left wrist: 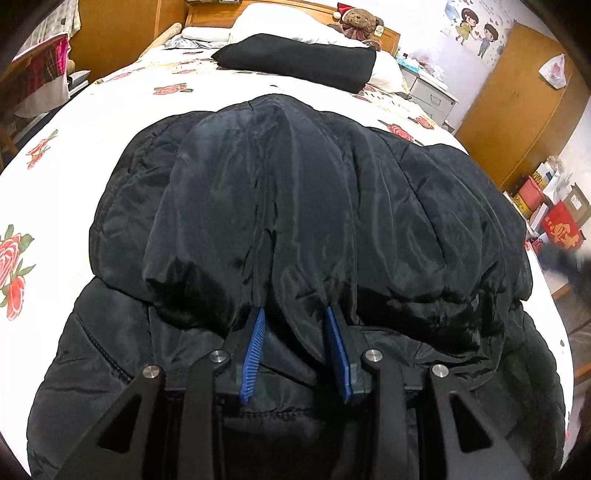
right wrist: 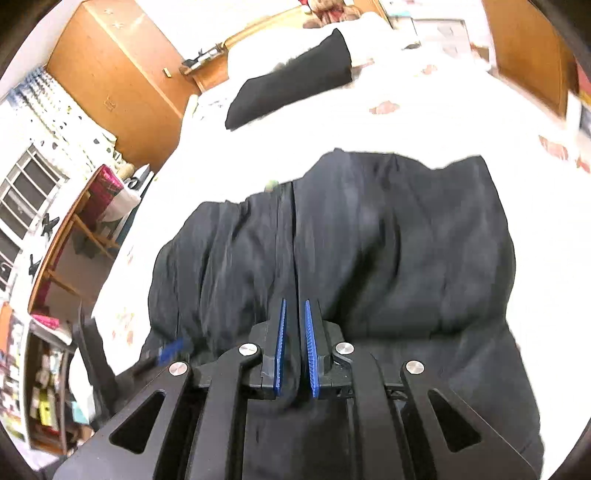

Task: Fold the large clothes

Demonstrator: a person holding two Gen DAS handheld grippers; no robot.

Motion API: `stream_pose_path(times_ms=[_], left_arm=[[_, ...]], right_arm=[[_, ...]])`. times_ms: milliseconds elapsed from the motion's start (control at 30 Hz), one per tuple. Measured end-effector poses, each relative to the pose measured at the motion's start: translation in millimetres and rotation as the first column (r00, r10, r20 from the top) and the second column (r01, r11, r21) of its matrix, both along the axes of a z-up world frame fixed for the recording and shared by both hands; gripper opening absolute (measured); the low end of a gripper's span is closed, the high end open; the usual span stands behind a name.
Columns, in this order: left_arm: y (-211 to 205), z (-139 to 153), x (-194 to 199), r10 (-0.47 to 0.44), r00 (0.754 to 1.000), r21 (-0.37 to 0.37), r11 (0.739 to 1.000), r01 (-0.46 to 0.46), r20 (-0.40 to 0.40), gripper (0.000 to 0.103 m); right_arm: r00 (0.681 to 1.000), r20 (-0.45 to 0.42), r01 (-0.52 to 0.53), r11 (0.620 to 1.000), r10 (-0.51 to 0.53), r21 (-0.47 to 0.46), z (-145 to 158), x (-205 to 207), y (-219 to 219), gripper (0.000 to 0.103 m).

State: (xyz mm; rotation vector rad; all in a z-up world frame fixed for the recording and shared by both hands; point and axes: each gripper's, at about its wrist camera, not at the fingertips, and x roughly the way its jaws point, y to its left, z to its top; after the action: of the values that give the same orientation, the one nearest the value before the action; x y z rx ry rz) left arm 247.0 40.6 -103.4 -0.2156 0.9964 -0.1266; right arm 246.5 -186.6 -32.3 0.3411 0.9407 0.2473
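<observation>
A large black padded jacket (left wrist: 369, 203) lies spread across a bed with a white rose-print sheet (left wrist: 110, 122). My left gripper (left wrist: 294, 310) is low over the jacket's near part. Its blue pads are shut on a bunched ridge of the shiny black fabric that runs away from the fingertips. In the right wrist view the same jacket (right wrist: 406, 240) fills the middle, blurred. My right gripper (right wrist: 295, 301) hovers above it with its blue pads a narrow slit apart. A seam line runs up from the slit, and nothing shows pinched between the pads.
A folded black garment (left wrist: 295, 59) rests by the pillows and a teddy bear (left wrist: 360, 22) at the headboard. A wooden chair (left wrist: 40, 74) stands left of the bed. On the right are a wardrobe (left wrist: 517, 92) and boxes (left wrist: 554, 218) on the floor.
</observation>
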Motion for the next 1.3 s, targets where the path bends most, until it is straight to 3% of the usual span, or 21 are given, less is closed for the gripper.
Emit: stream_pose_path(times_ms=[67,133,200,333,467,633,767,900,967,1033,1100,1167,1300], left_arm=[[1,-1,-1,0.001,1.000,-0.006,1.000,-0.001,0.001,0.037],[2,-4,-2,0.002,1.000,-0.018,1.000,-0.002,0.002,0.037],[3,-5,-3,-0.001,1.000,-0.023,1.000,0.001,0.009,0.037],[2,-11,-2,-0.008,1.000,-0.017,1.000,0.008,0.016,0.037],[5,-8,-3,-0.006,1.000,-0.016,1.000,0.006,0.010,0.037],[9,17,-15,-0.004,1.000,-0.033,0.999,0.004,0.009,0.037],[19,53,-29,0.007,0.996,-0.057,0.998,-0.002,0.089,0.037],[22,73,-8,0.020,0.986,-0.009,1.000,-0.019,0.165,0.037],[23,60,7,0.026,0.989,0.027,0.999,-0.030,0.142,0.037],[26,30,17,0.037,0.998,0.026,0.999,-0.039,0.056,0.036],[25,2,15,0.010,1.000,0.035,0.999,-0.011,0.028,0.032],[23,-4,11,0.003,0.999,0.043,0.999,-0.005,0.043,0.032],[23,1,12,0.008,1.000,0.049,0.999,-0.010,0.029,0.032]], right_arm=[[1.000,0.018,0.014,0.999,-0.013,-0.042,-3,21,-1,0.010],[0.998,-0.037,0.048,0.994,-0.052,-0.100,-27,46,-10,0.010],[0.993,-0.096,0.059,0.993,-0.069,-0.105,-55,58,-22,0.000],[0.997,-0.053,0.049,0.985,-0.058,-0.163,-81,56,-16,0.000],[0.997,-0.050,0.048,0.981,-0.059,-0.187,-75,54,-17,0.000],[0.999,0.011,0.039,0.992,-0.038,-0.122,-26,30,-14,0.005],[0.996,0.077,-0.042,0.995,0.049,-0.086,-2,9,8,0.006],[0.988,0.038,-0.142,0.984,0.146,-0.108,-20,10,33,0.006],[0.985,-0.028,-0.170,0.979,0.168,-0.115,-43,14,37,0.006],[0.983,-0.091,-0.173,0.973,0.160,-0.150,-66,18,38,0.006],[0.982,-0.112,-0.168,0.978,0.154,-0.123,-84,18,32,0.006],[0.982,-0.124,-0.154,0.984,0.142,-0.093,-92,20,27,0.006],[0.979,-0.138,-0.167,0.977,0.148,-0.131,-88,25,31,0.006]])
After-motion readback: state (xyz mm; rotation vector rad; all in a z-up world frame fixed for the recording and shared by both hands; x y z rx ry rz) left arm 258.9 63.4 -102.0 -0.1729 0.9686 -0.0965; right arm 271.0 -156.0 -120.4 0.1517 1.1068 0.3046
